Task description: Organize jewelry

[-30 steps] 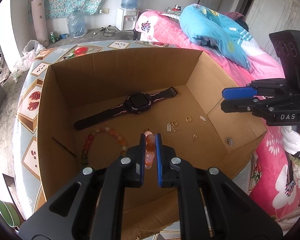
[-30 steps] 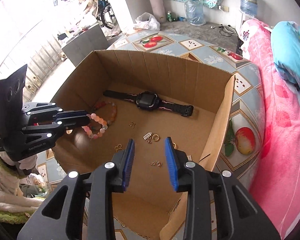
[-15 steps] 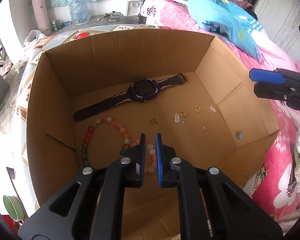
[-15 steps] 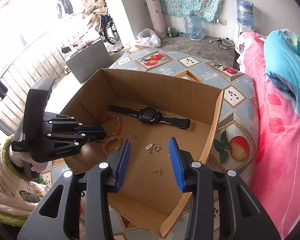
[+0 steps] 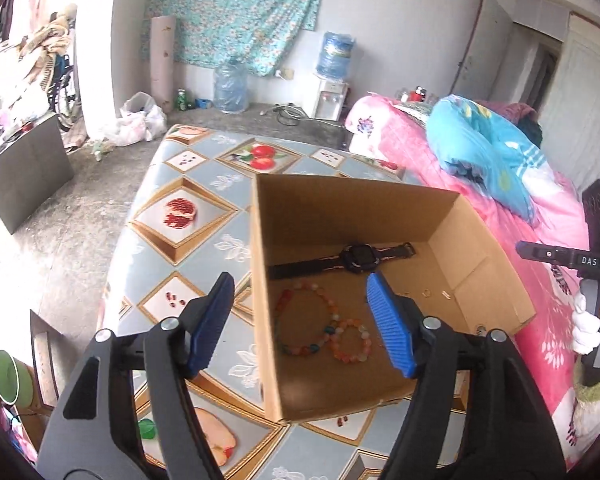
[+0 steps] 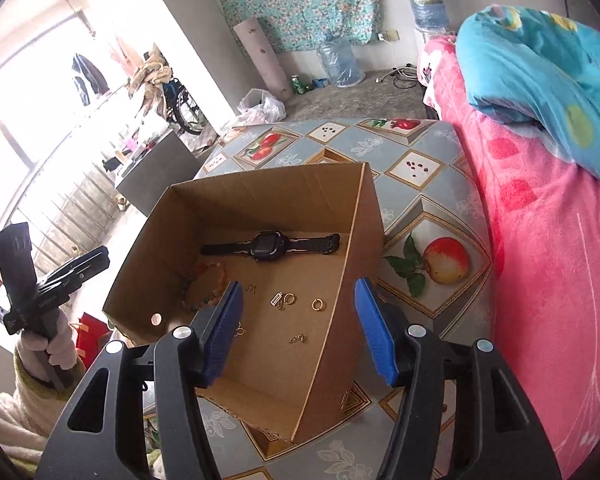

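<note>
The cardboard box point(image 5: 380, 216) is taken as landmark on the fruit-patterned table point(image 5: 180, 216). Above its near edge the left hand-held gripper point(image 5: 304, 324) is held wide and empty; the right hand-held gripper point(image 6: 298, 334) likewise. Inside, the black watch point(image 6: 268, 245) is laid along the far wall, two bead bracelets point(image 5: 324, 330) at the left wall — touching. Gold rings point(image 6: 318, 304) are scattered centrally; a low, narrow pinch would be advised.
</note>
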